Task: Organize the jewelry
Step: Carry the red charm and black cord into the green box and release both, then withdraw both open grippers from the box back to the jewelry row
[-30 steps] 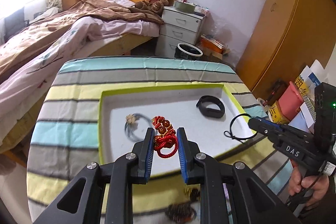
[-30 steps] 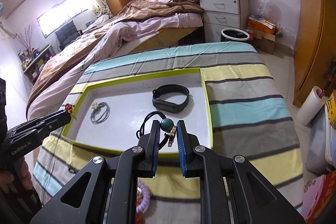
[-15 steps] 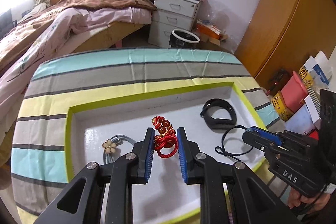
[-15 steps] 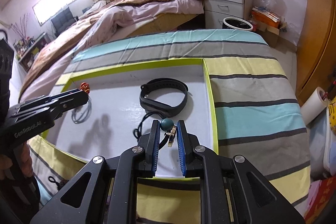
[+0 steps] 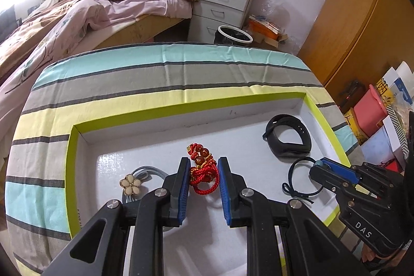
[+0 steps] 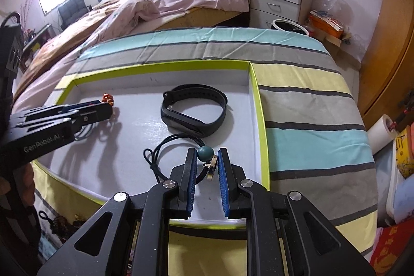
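A shallow white tray with a lime-green rim [image 5: 67,167] [image 6: 256,95] lies on the striped tablecloth. My left gripper [image 5: 201,172] is shut on a red cord bracelet with brown beads [image 5: 200,167], held low over the tray floor. My right gripper [image 6: 205,162] is shut on a black cord necklace with a teal bead [image 6: 205,153]; its cord loop [image 5: 297,180] rests on the tray floor. A black wristband [image 6: 194,110] [image 5: 287,139] lies in the tray's far right part. A grey hair tie with a cream flower [image 5: 130,184] lies at the left.
The table's striped cloth [image 5: 155,76] stretches beyond the tray. More jewellery lies on the cloth in front of the tray [image 6: 64,221]. A bed [image 5: 90,7], a white drawer unit [image 5: 220,7], a bin [image 5: 233,34] and a wooden wardrobe [image 5: 362,25] stand behind.
Both grippers have come forward and down over the tray with their pieces still gripped. The necklace's cord loop now rests on the tray floor.
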### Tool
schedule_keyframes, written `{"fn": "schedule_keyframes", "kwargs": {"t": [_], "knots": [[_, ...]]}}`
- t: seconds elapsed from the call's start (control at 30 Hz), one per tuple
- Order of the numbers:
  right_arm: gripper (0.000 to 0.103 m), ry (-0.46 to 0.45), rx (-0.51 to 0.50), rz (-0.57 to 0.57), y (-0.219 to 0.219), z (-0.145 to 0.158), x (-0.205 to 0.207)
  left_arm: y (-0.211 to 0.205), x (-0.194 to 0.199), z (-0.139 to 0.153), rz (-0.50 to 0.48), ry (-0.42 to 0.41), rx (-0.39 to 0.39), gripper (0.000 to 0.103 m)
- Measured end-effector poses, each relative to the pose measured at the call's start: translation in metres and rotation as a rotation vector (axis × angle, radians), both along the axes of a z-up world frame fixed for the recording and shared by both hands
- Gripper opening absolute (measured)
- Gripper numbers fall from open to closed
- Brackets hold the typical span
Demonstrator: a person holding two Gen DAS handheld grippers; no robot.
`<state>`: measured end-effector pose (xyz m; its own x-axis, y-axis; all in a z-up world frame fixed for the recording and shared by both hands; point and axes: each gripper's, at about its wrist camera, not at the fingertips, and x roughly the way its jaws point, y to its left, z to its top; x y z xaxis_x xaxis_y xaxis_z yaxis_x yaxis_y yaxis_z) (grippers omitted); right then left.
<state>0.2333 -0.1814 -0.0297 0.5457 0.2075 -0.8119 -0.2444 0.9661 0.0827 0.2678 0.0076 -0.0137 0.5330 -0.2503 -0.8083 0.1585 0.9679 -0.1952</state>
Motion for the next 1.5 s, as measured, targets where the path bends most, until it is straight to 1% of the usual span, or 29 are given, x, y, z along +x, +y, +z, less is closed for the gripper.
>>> {"fn": "schedule_keyframes", "kwargs": {"t": [0.13,0.3,0.37,0.43,0.5,0.57,0.67,0.7,0.73,0.77,0.8,0.87,0.93,1.0,1.17,1.27,1.4,1.5], "knots": [[0.017,0.002,-0.007,0.005,0.001,-0.001,0.000,0.002,0.002,-0.003,0.011,0.016,-0.006,0.022],[0.017,0.002,-0.009,0.002,0.001,-0.001,0.000,0.002,0.002,-0.003,0.013,0.015,-0.003,0.024],[0.017,0.001,-0.010,0.001,0.001,-0.001,-0.001,0.002,0.002,-0.003,0.016,0.016,-0.004,0.026],[0.017,0.001,-0.008,-0.001,0.000,-0.001,-0.001,0.001,0.001,-0.003,0.019,0.016,-0.001,0.034],[0.020,0.000,-0.006,-0.005,0.000,-0.001,-0.001,0.001,0.000,-0.001,0.021,0.009,-0.009,0.037],[0.023,-0.005,-0.005,-0.005,-0.001,0.000,-0.002,0.003,-0.002,0.001,0.027,-0.002,-0.020,0.037],[0.023,-0.008,-0.002,-0.009,-0.002,0.002,-0.002,0.005,-0.006,0.008,0.038,-0.017,-0.023,0.038],[0.024,-0.013,0.004,-0.011,-0.003,0.003,-0.003,0.005,-0.008,0.010,0.036,-0.025,-0.019,0.040],[0.029,-0.016,0.009,-0.011,-0.004,0.004,-0.004,0.005,-0.012,0.014,0.031,-0.037,-0.021,0.046],[0.040,-0.018,0.017,-0.009,-0.004,0.006,-0.005,0.006,-0.014,0.016,0.033,-0.042,-0.026,0.047],[0.043,-0.021,0.026,-0.008,-0.005,0.007,-0.006,0.007,-0.017,0.019,0.034,-0.048,-0.034,0.048],[0.043,-0.035,0.045,-0.003,-0.007,0.011,-0.010,0.009,-0.025,0.024,0.037,-0.057,-0.042,0.048],[0.043,-0.048,0.041,-0.010,-0.007,0.014,-0.013,0.010,-0.033,0.029,0.048,-0.065,-0.030,0.048],[0.043,-0.055,0.050,-0.013,-0.008,0.017,-0.017,0.012,-0.042,0.034,0.051,-0.073,-0.040,0.048],[0.043,-0.073,0.074,-0.019,-0.014,0.023,-0.032,0.019,-0.073,0.045,0.074,-0.099,-0.041,0.050],[0.043,-0.083,0.085,-0.015,-0.016,0.027,-0.043,0.026,-0.092,0.047,0.087,-0.105,-0.065,0.052],[0.043,-0.091,0.094,-0.007,-0.017,0.030,-0.057,0.032,-0.117,0.046,0.108,-0.105,-0.069,0.052],[0.043,-0.092,0.110,0.000,-0.019,0.029,-0.069,0.039,-0.134,0.045,0.128,-0.104,-0.092,0.052]]}}
